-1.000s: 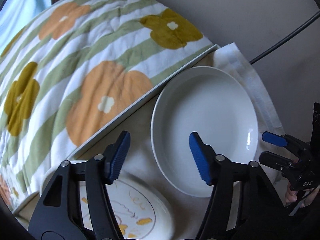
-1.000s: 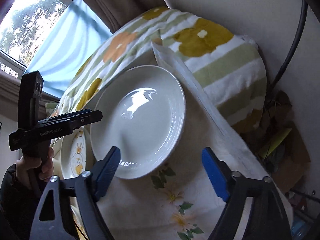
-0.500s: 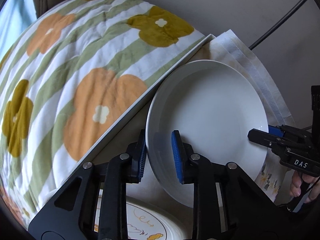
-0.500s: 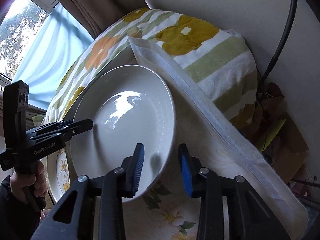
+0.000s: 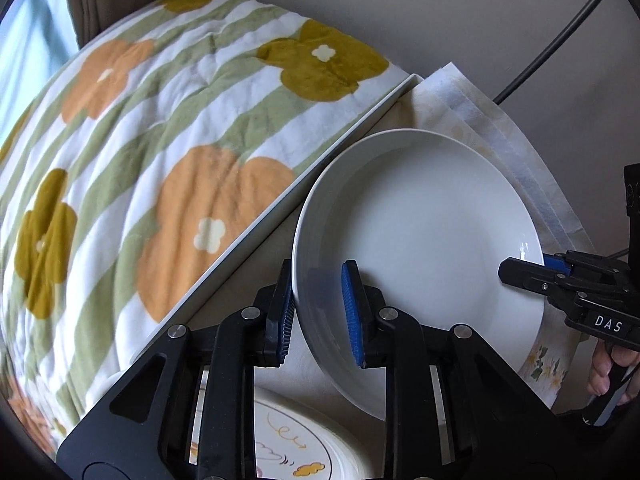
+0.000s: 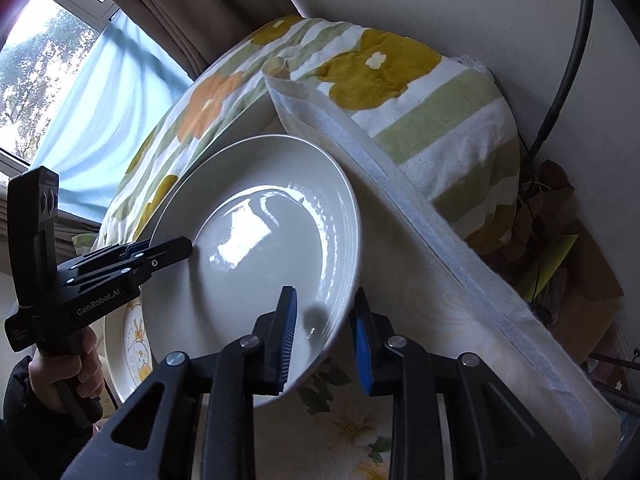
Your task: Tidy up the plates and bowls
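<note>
A plain white plate point(image 5: 432, 232) is held tilted above the table between both grippers. My left gripper point(image 5: 320, 314) is shut on its near-left rim. My right gripper point(image 6: 326, 336) is shut on the opposite rim of the white plate point(image 6: 272, 256). The right gripper also shows in the left wrist view point(image 5: 528, 268) at the plate's right edge, and the left gripper shows in the right wrist view point(image 6: 176, 246). A patterned plate point(image 5: 304, 448) with yellow drawings lies below; it also shows in the right wrist view point(image 6: 128, 352).
A flowered green-striped blanket point(image 5: 160, 152) lies beside the table behind a white table edge point(image 5: 280, 208). A floral tablecloth point(image 6: 400, 320) is folded up at the far side. A wall with a black cable point(image 5: 560, 32) stands behind. Clutter point(image 6: 560, 240) sits by the wall.
Both grippers moved in from open and closed on opposite rims of the white plate. The plate has risen and tilted off the cloth.
</note>
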Tool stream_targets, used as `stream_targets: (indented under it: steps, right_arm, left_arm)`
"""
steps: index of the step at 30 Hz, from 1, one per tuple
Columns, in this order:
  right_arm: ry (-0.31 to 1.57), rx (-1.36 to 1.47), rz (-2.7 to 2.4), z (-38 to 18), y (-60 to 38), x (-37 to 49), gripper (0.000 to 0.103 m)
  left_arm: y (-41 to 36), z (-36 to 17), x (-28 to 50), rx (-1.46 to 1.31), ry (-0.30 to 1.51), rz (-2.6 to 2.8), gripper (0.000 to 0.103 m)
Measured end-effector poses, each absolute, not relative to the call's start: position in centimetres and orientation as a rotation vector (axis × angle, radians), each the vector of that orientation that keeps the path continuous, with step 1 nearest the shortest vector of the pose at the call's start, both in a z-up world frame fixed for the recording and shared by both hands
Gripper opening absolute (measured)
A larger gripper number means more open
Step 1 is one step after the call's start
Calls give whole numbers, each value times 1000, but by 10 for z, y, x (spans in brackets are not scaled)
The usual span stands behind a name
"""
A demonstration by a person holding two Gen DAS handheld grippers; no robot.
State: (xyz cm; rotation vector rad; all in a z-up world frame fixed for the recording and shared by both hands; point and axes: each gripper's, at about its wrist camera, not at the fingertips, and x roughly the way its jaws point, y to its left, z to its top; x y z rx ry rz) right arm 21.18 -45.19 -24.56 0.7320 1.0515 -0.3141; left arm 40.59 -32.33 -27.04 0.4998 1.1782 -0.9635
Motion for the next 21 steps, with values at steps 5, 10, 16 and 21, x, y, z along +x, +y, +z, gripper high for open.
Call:
stream_targets:
  steps: [5, 10, 16, 21]
  right_arm:
    - [1031, 670, -274, -229, -448, 207, 25]
    - [1003, 607, -208, -203, -443, 201, 25]
    - [1000, 521, -68, -161, -428, 194, 25]
    - [1008, 436, 69, -138, -402, 186, 25]
  left_arm:
    - [-316, -249, 397, 470, 1142, -943, 20]
    - [-296, -216, 380, 408, 1099, -889, 20]
    - [-257, -170, 343, 329, 1059, -753, 20]
    - [-210, -152, 305, 258, 1049, -627, 20]
